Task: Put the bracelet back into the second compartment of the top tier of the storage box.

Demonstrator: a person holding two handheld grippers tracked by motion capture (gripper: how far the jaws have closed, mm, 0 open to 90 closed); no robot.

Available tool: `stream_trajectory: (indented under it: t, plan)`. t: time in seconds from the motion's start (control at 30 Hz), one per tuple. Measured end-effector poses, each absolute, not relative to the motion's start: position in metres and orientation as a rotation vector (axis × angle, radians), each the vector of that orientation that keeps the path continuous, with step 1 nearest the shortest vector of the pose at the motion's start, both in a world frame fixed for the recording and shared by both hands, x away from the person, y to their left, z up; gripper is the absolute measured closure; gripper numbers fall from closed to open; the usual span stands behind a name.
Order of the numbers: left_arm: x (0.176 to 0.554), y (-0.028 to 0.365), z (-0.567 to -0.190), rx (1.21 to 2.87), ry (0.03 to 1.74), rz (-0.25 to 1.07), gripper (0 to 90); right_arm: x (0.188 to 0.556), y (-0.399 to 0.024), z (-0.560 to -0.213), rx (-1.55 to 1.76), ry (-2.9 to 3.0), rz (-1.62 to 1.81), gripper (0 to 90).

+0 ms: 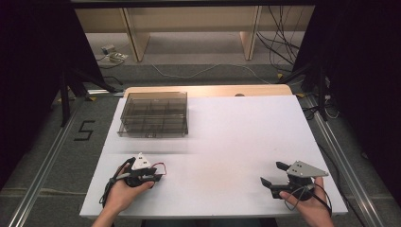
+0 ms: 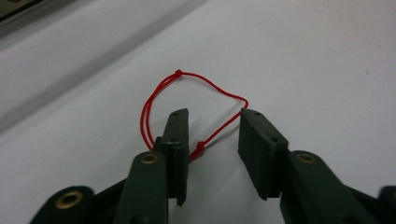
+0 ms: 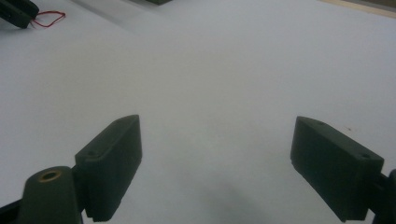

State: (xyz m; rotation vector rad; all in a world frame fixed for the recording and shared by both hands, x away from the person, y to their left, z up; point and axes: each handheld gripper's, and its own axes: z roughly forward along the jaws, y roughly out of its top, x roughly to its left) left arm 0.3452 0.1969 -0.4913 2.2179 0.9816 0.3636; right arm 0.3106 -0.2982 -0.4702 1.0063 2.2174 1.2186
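A white table [image 1: 227, 127] is filling the middle of the high view, with grey floor and metal rails running past its left and right edges and a strip of bare wood showing along its far edge. Taking the clear compartment box [image 1: 153, 113] as the landmark: it is sitting on the table's far left part, its left side close to the table's left edge, with the whole surface to its right lying open.

Nearer the person than the box, and well apart from it, the left gripper [image 1: 153, 178] is resting in the left hand [image 1: 124, 191] close to the near edge. Its jaws are standing partly apart. A red string loop [image 2: 187, 109] is lying on the table at the jaw tips, one strand running between them and another passing around the outside of one jaw; the high view is showing it merely as a small red curl beside the gripper, while the left gripper view is showing two small knots on it.

Far to the right of the box and near the table's near right corner, the right gripper [image 1: 270, 176] is sitting in the right hand [image 1: 309, 205], jaws spread wide with bare table between them. The right gripper view is catching the red string far off at its upper left.
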Motion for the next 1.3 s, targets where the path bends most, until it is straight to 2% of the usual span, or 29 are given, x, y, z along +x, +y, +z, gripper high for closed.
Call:
stream_trajectory:
  t: [0.5, 1.3]
  plan:
    - [0.342, 0.189, -0.488, 2.269, 0.974, 0.362, 85.8, 0.311, -0.298, -0.470, 1.000, 2.220, 1.223, 17.4]
    - [0.336, 0.188, -0.479, 2.245, 0.955, 0.400, 87.6, 0.311, -0.298, -0.470, 0.996, 2.221, 1.221, 17.4]
